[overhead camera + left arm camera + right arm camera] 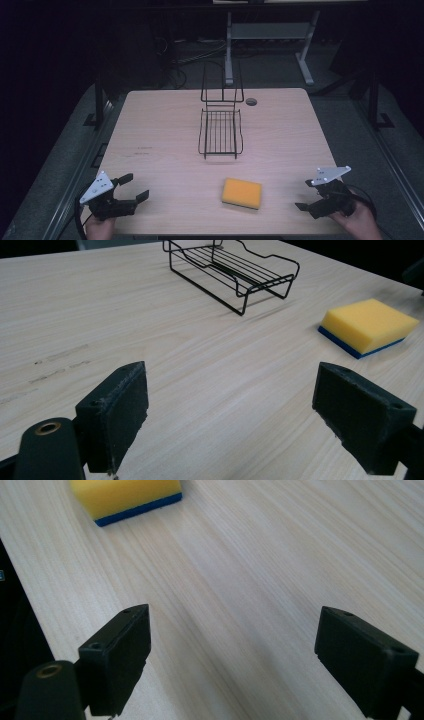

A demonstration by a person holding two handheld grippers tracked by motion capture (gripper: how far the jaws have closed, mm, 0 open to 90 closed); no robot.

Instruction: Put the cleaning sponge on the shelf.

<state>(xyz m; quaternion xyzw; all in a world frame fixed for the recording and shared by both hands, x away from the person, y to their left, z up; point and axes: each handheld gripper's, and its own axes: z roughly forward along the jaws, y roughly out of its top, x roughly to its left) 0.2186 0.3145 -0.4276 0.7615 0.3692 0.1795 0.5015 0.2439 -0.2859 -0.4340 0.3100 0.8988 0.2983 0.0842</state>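
Both tools rest wide apart at the bench's near edge, gripping nothing: the left tool (127,187) and the right tool (309,194). Between them, apart from each, lies the yellow sponge (242,193), blue side down on the bench (160,130). Beyond it stands a wire rack (220,132), nothing inside.

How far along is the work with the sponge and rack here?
Nothing looks done: the sponge lies flat on the table, apart from the empty wire rack. Nothing is in hand either: the left hand-held gripper and the right hand-held gripper sit open at the near edge, the sponge between them. Grasping and moving the sponge, likely into the rack, is all still left.
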